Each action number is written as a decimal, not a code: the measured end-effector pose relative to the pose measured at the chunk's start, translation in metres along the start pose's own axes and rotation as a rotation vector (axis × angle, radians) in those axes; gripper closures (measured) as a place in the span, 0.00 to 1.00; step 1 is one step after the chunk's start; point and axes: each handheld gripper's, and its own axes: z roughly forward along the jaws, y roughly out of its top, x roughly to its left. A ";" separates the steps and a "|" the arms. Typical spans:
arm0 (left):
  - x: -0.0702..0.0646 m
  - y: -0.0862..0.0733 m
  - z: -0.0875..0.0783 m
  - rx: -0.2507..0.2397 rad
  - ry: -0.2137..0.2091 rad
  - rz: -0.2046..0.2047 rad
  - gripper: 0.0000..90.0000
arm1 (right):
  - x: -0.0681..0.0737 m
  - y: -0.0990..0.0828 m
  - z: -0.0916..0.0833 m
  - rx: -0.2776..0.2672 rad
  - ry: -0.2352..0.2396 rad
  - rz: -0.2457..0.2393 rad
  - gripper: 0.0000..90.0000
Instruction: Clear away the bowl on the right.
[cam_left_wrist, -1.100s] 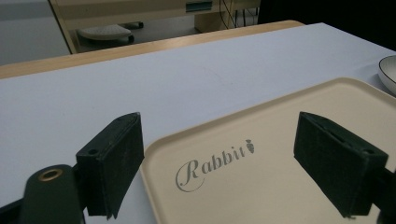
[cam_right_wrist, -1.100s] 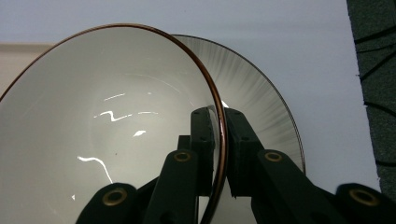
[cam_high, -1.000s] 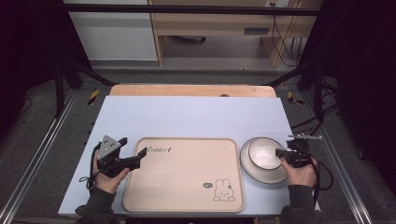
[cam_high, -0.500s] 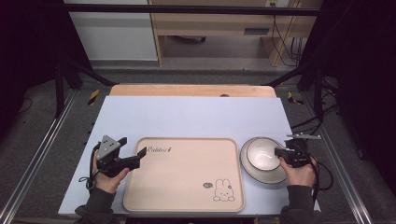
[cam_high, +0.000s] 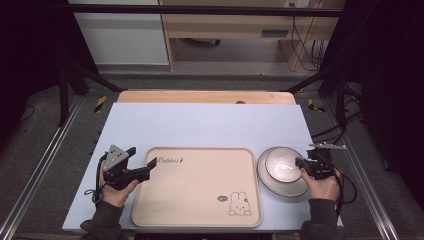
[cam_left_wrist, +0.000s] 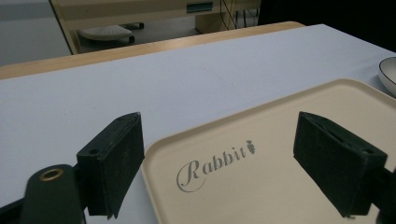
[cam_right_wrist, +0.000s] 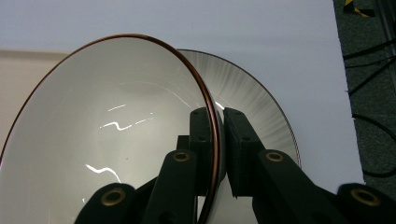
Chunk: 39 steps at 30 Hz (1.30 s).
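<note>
My right gripper (cam_right_wrist: 217, 154) clamped the rim of the white copper-edged bowl (cam_high: 283, 164) over its grey plate (cam_high: 265, 176), left gripper (cam_left_wrist: 219, 163) gaped above the beige rabbit tray (cam_high: 200, 190), pale blue tabletop (cam_high: 210, 125), dark room beyond.

Black tongs (cam_high: 150, 169) with a grey three-cornered plate and a trailing black cable are seen at left; brass-ringed screw holes mark the right tongs (cam_right_wrist: 217, 154). Dark sleeves are worn.
</note>
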 end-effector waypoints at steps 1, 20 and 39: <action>0.000 0.000 0.000 0.001 0.000 0.000 0.18 | 0.000 0.000 -0.001 -0.002 0.003 0.001 0.91; -0.001 0.000 0.001 0.006 -0.003 0.003 0.17 | 0.004 0.002 -0.006 -0.017 0.021 0.001 0.91; -0.001 0.000 0.002 0.010 -0.008 0.003 0.17 | 0.012 0.005 -0.016 -0.047 0.048 -0.027 0.91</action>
